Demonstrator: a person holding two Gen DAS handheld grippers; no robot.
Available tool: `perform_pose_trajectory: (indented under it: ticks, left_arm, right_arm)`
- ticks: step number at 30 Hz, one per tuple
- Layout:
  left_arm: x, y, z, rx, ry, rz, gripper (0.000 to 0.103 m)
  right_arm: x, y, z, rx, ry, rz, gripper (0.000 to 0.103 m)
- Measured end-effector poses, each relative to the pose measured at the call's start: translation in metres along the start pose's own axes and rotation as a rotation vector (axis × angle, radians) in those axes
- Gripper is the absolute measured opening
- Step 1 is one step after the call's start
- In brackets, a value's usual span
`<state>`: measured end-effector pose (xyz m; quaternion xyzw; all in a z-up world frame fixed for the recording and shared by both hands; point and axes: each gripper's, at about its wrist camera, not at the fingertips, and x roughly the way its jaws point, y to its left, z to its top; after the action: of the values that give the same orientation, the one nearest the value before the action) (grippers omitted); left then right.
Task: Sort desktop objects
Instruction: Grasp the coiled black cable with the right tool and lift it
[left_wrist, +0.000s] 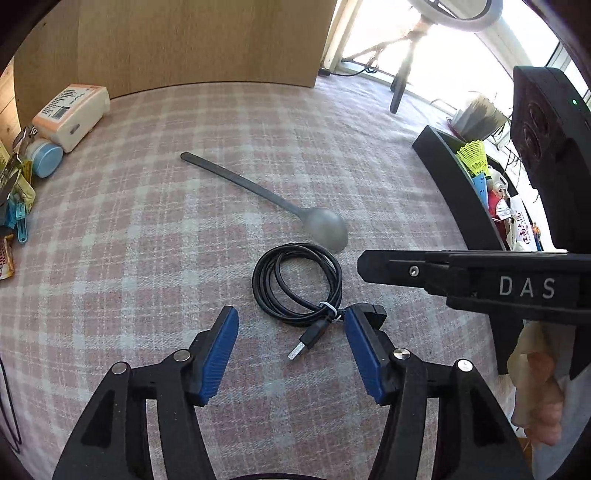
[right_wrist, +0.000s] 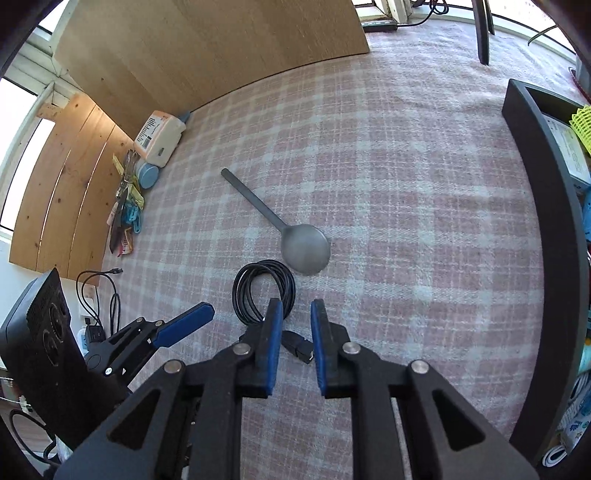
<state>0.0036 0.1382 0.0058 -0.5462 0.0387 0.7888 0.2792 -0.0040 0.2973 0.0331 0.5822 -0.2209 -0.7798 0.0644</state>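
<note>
Black coiled cable (left_wrist: 297, 282) lies on the checked surface (left_wrist: 147, 240) just below the spoon (left_wrist: 325, 229), its USB plug between the wide-open jaws of the left hand-held gripper (left_wrist: 291, 325). The right hand-held gripper (right_wrist: 297, 314), jaws narrowed but holding nothing, hovers over the plug end. Pinching at the tied bundle, I judge, would lift the coil whole toward the black tray (left_wrist: 461, 184).

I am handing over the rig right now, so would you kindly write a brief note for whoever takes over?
Left gripper: open, empty, above the coiled black cable.
Right gripper: narrowly open, holding nothing; the cable's plug lies between its pads, not pinched.
Things: cable and metal spoon lie loose on the checked cloth. The black bin on the right already holds items.
Done: some things binned.
Left: cable, spoon, and the clutter by the wooden board.
</note>
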Motion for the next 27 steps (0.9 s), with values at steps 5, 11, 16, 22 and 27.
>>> perform_pose_trajectory:
  ticks: [5,11,16,22,27]
  left_arm:
    - [0.010,-0.005,-0.002,0.019,0.004,-0.056,0.057]
    - [0.012,-0.006,0.003,-0.034,-0.003,-0.125,0.058]
    - [0.008,-0.039,0.005,0.075,-0.020,-0.121,0.034]
    - [0.014,-0.065,0.011,0.133,-0.012,-0.113,0.026]
    - [0.004,-0.038,0.008,0.080,-0.052,-0.057,0.050]
  right_arm:
    - [0.034,0.003,0.005,-0.005,0.068,0.004,0.017]
    - [0.040,-0.008,0.009,0.036,0.079,0.044,0.018]
    - [0.026,-0.026,0.008,0.086,0.045,0.071,0.018]
    - [0.009,-0.046,0.007,0.126,-0.008,0.044,0.014]
    - [-0.002,-0.052,0.005,0.106,-0.028,0.044,0.005]
